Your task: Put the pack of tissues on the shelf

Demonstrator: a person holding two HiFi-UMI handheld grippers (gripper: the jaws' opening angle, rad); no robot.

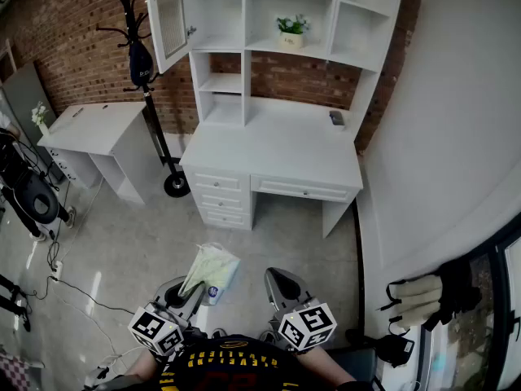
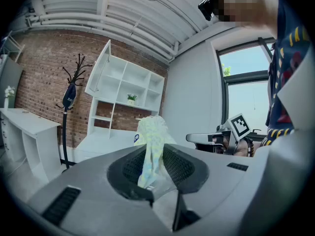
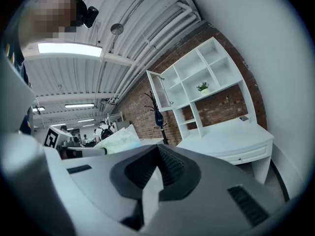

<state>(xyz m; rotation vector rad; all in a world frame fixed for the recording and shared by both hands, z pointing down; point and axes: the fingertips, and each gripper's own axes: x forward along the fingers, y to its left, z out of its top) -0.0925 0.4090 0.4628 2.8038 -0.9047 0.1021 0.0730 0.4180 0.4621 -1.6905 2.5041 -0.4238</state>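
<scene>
left claw (image 1: 186, 294) clamps 1 end of the pack of tissues (image 1: 213, 269), likely light, soft, slippery-wrapped; right claw (image 1: 286, 287) closed, empty; shelf (image 1: 244, 23) at 12 o'clock above the desk (image 1: 277, 153).

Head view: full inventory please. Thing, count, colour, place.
shelf unit: 1, white, centre, against the brick wall
desk: 1, white, under the shelf unit
plant: 1, green in a pale pot, on an upper shelf
small object: 1, dark, on the desk at right
coat rack: 1, black, left of the shelf unit
side desk: 1, white, far left
glove: 1, pale, right edge
tissue pack: 1, pale green and white, in the left gripper
left gripper: 1, grey, bottom left, shut on the tissue pack
right gripper: 1, grey, bottom centre, shut, empty
</scene>
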